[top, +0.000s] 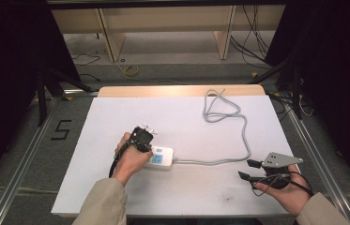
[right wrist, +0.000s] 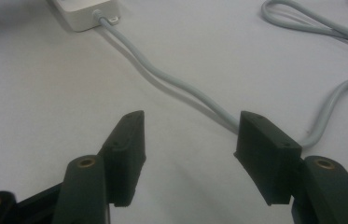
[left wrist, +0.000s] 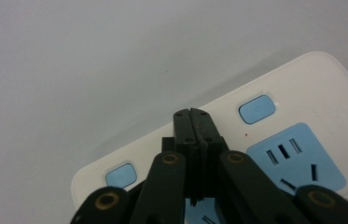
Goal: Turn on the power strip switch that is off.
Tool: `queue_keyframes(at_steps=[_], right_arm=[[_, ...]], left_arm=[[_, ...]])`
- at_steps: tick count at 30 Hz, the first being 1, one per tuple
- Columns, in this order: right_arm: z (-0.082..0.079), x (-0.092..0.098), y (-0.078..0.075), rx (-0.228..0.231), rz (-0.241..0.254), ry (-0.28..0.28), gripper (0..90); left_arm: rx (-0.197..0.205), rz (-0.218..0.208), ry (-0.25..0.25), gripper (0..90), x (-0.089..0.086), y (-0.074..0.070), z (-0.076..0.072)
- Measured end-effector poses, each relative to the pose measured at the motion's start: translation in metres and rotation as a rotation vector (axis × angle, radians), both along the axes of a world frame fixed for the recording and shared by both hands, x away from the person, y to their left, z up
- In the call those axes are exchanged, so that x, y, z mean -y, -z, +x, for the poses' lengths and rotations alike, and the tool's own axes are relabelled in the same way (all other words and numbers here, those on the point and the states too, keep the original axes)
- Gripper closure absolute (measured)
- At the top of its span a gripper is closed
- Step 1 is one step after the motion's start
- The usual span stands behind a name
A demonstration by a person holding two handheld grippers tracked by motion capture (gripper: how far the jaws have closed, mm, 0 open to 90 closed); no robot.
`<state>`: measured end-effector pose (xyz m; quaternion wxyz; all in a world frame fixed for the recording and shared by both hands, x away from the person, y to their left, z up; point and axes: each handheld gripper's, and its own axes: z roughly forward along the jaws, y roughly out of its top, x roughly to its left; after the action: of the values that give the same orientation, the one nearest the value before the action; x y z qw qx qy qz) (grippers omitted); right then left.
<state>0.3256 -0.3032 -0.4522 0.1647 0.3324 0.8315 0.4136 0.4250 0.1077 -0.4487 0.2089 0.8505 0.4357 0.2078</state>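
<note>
– The left gripper (left wrist: 193, 114) has its jaws pressed fully together, holding nothing, and the tip is over the white power strip (top: 162, 157), between its two blue buttons. I think the person wants to press a switch with the closed tip

– Then it is better to keep the jaws shut, move the tip sideways onto the button (left wrist: 256, 109) and push straight down, so the strip does not slide on the tabletop (top: 116, 197)

– And the right gripper (right wrist: 190, 140)?

– It waits with jaws wide open and empty, near the grey cable (right wrist: 181, 88), well apart from the strip. It can hold the cable if the strip starts to move

– How many things do you count?

– One strip near the middle of the tabletop, one cable, two buttons in the left gripper view, one full blue socket (left wrist: 295, 161) and a piece of another, two grippers
</note>
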Motion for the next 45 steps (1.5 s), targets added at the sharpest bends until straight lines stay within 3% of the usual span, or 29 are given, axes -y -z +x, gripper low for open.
queue_keyframes(at_steps=[45], right_arm=[[0.0005,0.0015,-0.0003,0.0,0.005,0.005,42.5]], left_arm=[[0.026,0.009,0.014,90.0,0.0007,0.0,-0.0011]])
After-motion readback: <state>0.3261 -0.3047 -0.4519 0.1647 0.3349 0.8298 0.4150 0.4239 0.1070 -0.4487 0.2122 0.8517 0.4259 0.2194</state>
